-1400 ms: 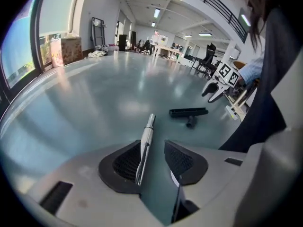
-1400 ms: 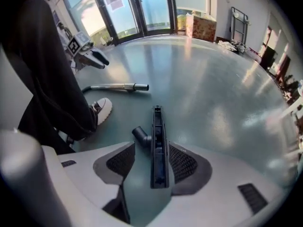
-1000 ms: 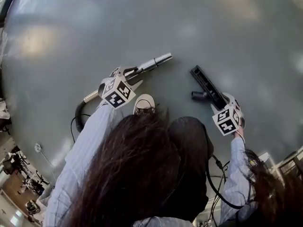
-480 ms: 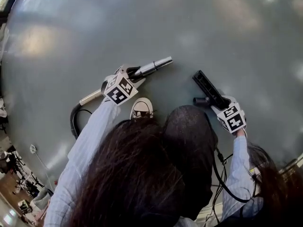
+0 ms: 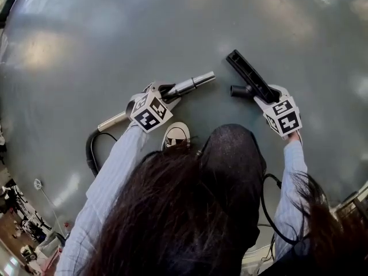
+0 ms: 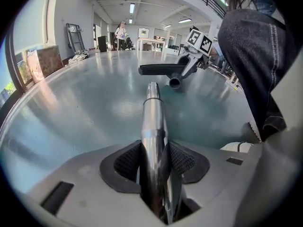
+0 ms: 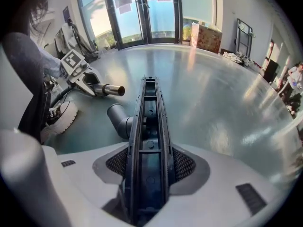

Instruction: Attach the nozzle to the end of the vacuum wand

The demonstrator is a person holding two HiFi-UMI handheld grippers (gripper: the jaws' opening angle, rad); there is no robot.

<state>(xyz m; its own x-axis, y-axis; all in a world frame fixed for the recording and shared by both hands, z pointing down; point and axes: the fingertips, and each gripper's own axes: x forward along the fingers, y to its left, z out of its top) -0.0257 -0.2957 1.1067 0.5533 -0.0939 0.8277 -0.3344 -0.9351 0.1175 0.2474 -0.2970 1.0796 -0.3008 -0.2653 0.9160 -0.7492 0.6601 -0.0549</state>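
Left gripper (image 5: 167, 91) clamped on wand (image 5: 190, 84), right gripper (image 5: 265, 94) on nozzle (image 5: 247, 73); both jaws just tightened. Nozzle socket (image 5: 236, 89) faces wand tip (image 5: 209, 76), apart, slightly off-axis.

Light: bright daylight through windows (image 7: 135, 13).
Glare: pale patches on the floor (image 5: 49, 48) below me.
Edges: my views bend, corners go dark.

Floor (image 5: 172, 27) open between wand (image 5: 190, 84) tip and nozzle (image 5: 250, 76) neck, straight path. Shoe (image 5: 175, 135) and knee (image 5: 233, 154) crowd near side; hose (image 5: 91, 151) loops far left.
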